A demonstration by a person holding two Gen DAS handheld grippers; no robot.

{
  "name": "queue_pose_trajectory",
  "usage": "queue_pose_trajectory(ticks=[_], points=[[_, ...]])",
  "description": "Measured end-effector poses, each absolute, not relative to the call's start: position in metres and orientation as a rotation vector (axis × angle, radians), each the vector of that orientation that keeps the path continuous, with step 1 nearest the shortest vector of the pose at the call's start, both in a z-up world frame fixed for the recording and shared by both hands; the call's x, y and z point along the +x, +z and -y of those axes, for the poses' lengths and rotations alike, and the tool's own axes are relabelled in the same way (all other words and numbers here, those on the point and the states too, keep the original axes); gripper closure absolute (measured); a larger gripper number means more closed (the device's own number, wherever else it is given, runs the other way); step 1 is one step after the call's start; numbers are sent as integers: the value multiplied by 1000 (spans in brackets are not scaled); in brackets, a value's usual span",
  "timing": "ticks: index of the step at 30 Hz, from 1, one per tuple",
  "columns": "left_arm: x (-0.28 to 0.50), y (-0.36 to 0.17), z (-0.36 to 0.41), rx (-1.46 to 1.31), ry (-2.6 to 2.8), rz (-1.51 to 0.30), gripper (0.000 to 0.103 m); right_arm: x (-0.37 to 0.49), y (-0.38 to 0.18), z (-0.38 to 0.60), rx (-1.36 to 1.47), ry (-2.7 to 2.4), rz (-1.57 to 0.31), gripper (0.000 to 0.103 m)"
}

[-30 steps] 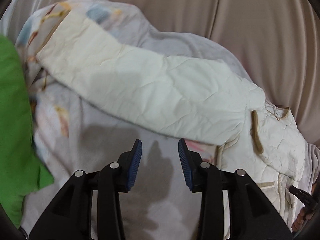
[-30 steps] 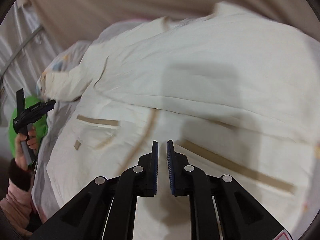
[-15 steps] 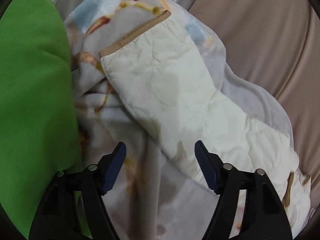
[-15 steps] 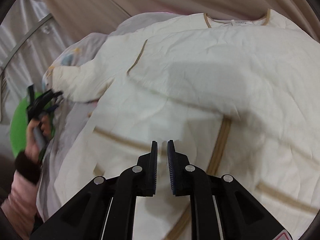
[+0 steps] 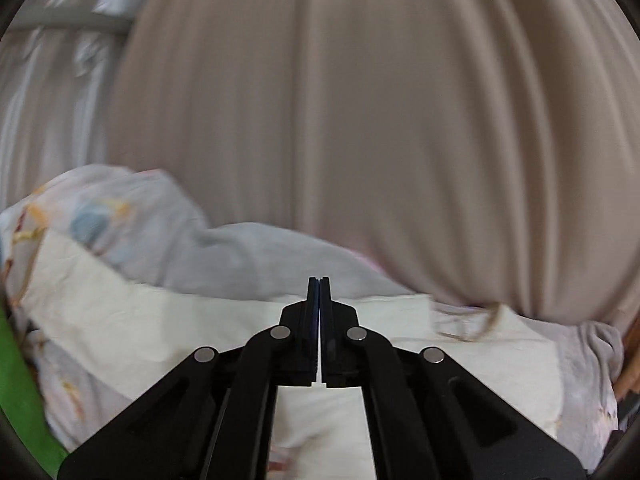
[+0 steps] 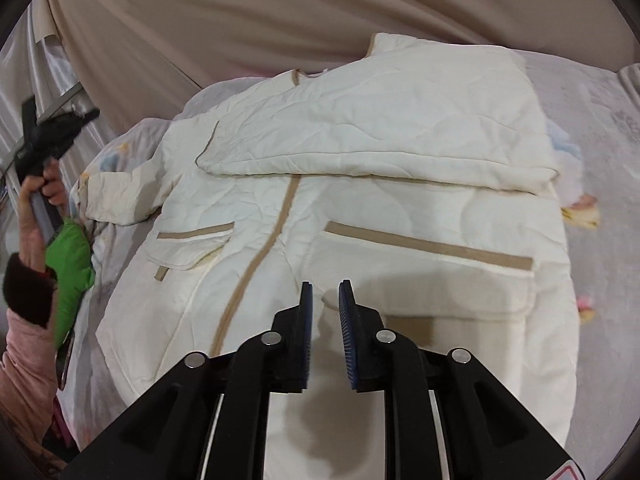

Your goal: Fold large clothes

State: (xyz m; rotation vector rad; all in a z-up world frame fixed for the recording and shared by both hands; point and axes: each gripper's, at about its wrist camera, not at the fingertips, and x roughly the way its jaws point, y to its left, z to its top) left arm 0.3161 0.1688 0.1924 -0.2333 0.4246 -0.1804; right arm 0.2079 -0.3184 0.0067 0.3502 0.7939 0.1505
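Note:
A cream quilted jacket [image 6: 360,216] with tan trim lies front up on a pale printed blanket [image 6: 608,128]. Its right sleeve [image 6: 380,128] is folded across the chest. Its left sleeve [image 6: 120,196] sticks out to the left; this sleeve also shows in the left wrist view [image 5: 132,320]. My right gripper [image 6: 325,292] hovers over the lower front, slightly open and empty. My left gripper [image 5: 319,280] is shut and empty, raised above the sleeve. It also shows in the right wrist view [image 6: 60,128], held high at the far left.
A beige curtain [image 5: 360,120] hangs behind the bed. A green cushion [image 6: 70,264] lies at the blanket's left edge, also at the left rim of the left wrist view [image 5: 16,392]. The person's pink-sleeved arm [image 6: 24,360] is at the left.
My left gripper has shut from wide open and lifted up away from the left sleeve. My right gripper has opened slightly and drawn back toward the jacket's hem.

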Motion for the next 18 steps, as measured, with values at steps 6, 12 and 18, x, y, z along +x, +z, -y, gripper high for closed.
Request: queue_pose_trajectory(ticks=[6,12,18], points=[[315,126,-156,-298,-176,-609,53,192,-3,312,322,141,-798,81],[318,28,-268,-459,132,-799,52,190,-15,304,316,159,-806,80],[309,40,-380,-485,451,-651,52,194,-19,289,263,143,-807,73]])
